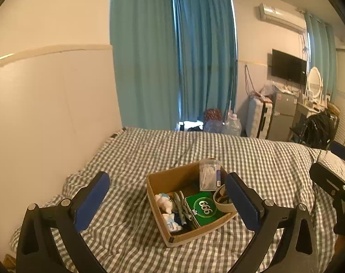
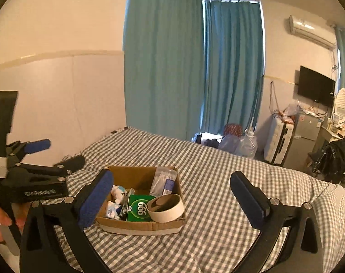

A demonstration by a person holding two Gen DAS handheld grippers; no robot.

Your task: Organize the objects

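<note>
On the checked bed [image 1: 252, 157], the cardboard box [image 1: 172, 178] of oddments lies at twelve o'clock between my left tool [image 1: 166, 201], spread and empty; from my right tool [image 2: 172, 199], also spread, it sits at eleven.

Teal curtains [image 1: 172, 63] shut, wall TV [image 1: 288, 67], AC unit [image 1: 279, 17] up high, pale suitcase [image 1: 259, 118], checked bed [image 1: 252, 154], oval mirror [image 1: 314, 79]
</note>
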